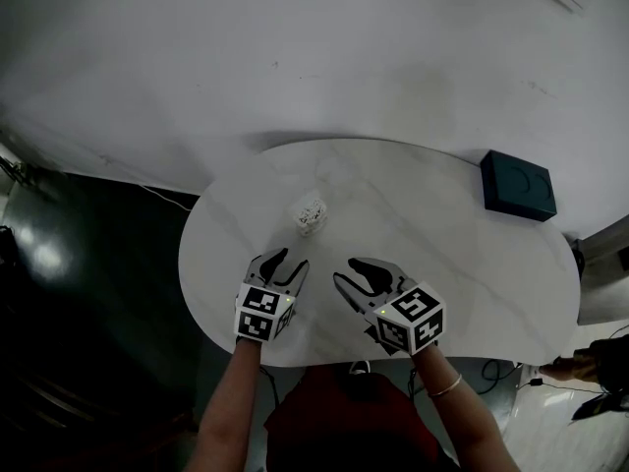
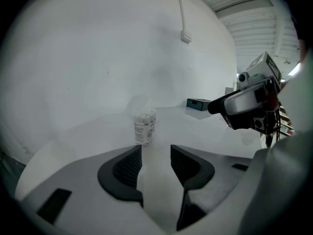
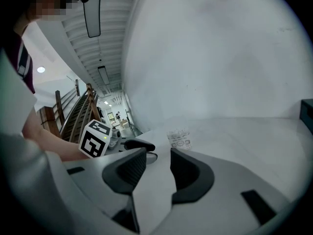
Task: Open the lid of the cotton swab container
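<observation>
Clear plastic container (image 1: 311, 214) stands in the middle of the surface (image 1: 462, 264), lid apparently still on. My left hand-held gripper (image 1: 285, 261) and right hand-held gripper (image 1: 352, 269) sit by the near edge, jaws apart and empty, short of it. Nothing done yet; grasping and opening are left.
</observation>
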The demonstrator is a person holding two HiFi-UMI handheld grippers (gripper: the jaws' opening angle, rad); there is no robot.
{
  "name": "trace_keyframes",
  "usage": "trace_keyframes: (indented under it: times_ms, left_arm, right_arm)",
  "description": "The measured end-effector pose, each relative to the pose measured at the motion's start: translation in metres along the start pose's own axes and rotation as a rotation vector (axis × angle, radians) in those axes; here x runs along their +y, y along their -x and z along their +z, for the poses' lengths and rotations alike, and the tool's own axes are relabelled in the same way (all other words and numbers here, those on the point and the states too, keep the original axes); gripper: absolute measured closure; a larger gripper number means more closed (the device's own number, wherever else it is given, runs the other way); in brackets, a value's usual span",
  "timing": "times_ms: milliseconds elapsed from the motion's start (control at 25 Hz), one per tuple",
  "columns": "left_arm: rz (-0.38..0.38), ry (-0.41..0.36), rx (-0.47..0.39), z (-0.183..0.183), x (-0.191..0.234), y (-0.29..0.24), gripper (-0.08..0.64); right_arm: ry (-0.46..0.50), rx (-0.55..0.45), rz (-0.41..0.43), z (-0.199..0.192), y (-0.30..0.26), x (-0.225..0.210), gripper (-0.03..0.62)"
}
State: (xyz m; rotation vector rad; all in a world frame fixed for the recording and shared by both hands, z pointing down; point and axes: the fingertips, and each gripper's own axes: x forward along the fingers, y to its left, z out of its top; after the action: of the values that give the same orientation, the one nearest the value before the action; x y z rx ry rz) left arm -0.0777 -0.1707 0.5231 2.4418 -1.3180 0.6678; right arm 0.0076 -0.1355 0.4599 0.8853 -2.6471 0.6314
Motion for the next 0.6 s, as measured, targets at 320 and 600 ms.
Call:
trace_keyframes:
  times_ms: [320, 600]
  left_arm:
    - [0.034, 0.06, -0.021, -0.002, -0.021, 0.021, 0.448]
    - [0.043, 0.042, -0.067, 0.014, -0.045, 0.042, 0.483]
  right_arm:
    - [0.001, -0.031, 0.006, -0.002, 0.015, 0.009, 0.437]
    - [-0.01, -0.067, 0.005, -0.007, 0.032, 0.013, 0.477]
